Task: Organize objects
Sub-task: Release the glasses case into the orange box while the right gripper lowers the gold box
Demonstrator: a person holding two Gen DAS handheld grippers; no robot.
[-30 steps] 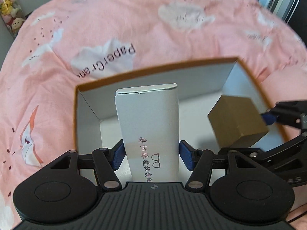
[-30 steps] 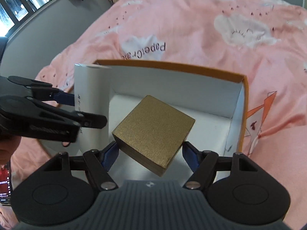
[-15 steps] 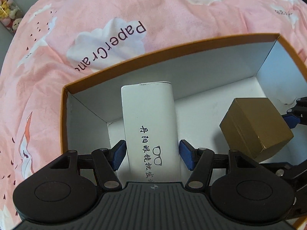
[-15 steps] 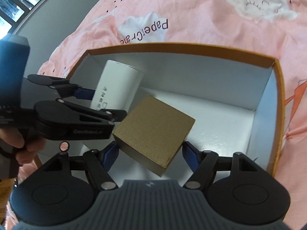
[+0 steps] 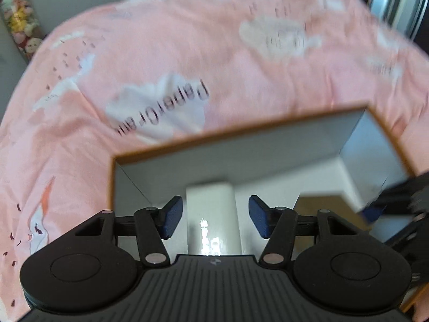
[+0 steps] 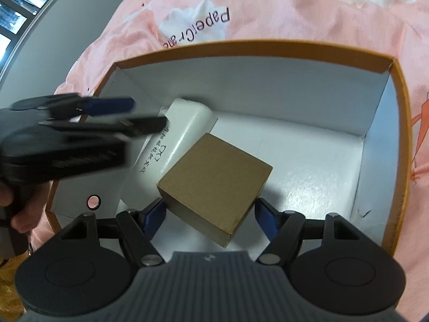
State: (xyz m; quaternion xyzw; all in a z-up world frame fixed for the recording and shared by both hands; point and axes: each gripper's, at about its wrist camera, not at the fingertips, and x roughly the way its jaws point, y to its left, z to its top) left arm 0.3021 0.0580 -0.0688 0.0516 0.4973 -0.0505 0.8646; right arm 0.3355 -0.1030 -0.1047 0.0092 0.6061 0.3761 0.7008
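Inside orange-rimmed box [image 6: 399, 139], white case [image 5: 211, 214] between parted left jaws, closing, gold box [image 6: 214, 185] clamped by right jaws.

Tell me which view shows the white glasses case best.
The right wrist view: the white glasses case lies sharp inside the orange-rimmed box, printing legible, beside the brown box. The left wrist view is motion-blurred and shows only its top end between the open left gripper, glare hiding the print.

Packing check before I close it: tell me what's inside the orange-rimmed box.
Inside the orange-rimmed box lies a white glasses case at the left, and a gold-brown box gripped by the right gripper. The floor beneath both is hidden.
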